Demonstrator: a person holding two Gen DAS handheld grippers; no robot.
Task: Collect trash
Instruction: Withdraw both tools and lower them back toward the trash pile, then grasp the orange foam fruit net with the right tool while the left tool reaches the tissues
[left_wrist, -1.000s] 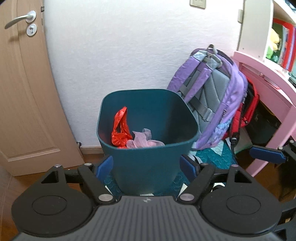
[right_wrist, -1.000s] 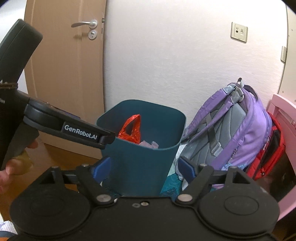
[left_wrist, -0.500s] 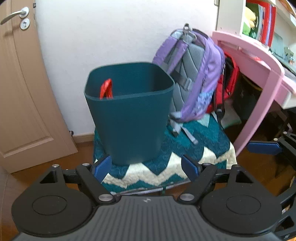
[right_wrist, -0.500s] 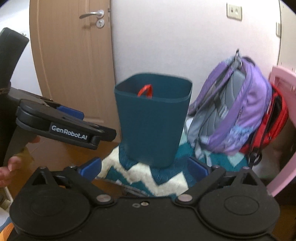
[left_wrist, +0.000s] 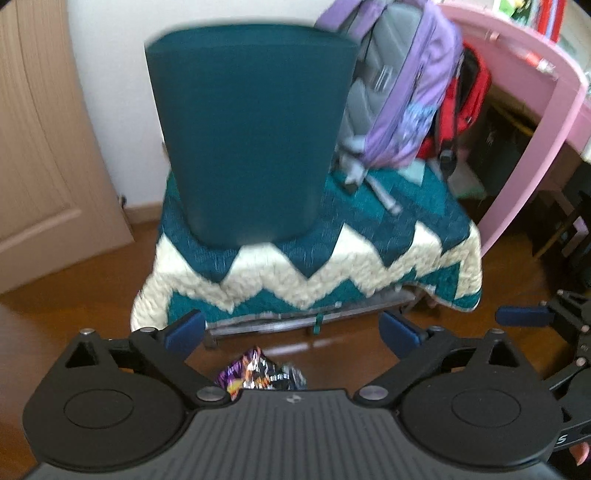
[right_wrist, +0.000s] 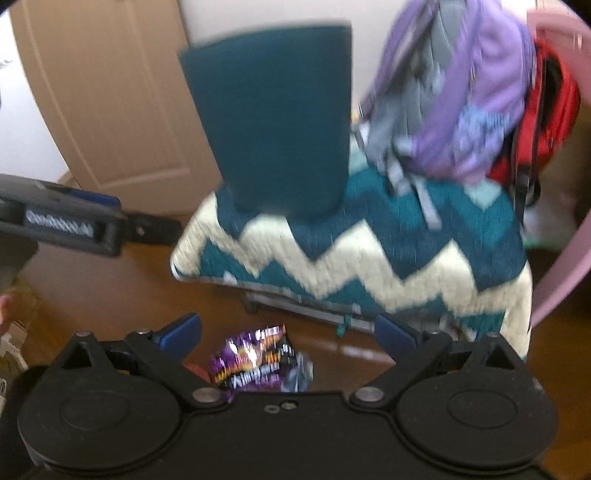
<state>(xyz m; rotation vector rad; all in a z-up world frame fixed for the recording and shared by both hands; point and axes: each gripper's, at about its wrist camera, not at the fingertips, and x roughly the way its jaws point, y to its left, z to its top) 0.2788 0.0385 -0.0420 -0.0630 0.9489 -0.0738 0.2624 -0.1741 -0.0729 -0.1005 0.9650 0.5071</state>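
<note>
Hovering over a purple snack wrapper (right_wrist: 258, 360) on the wood floor.
Left gripper (left_wrist: 291, 328) and right gripper (right_wrist: 288, 326) have just spread wide, both empty; teal bin (left_wrist: 247, 133) stands on the zigzag blanket (left_wrist: 332, 269).

White wall (left_wrist: 110, 92), wooden floor (left_wrist: 74, 314), pink desk (left_wrist: 535, 110).

Both wrist views tilt floorward, side by side — sharing bin (left_wrist: 251, 133), wrapper (right_wrist: 258, 362).
</note>
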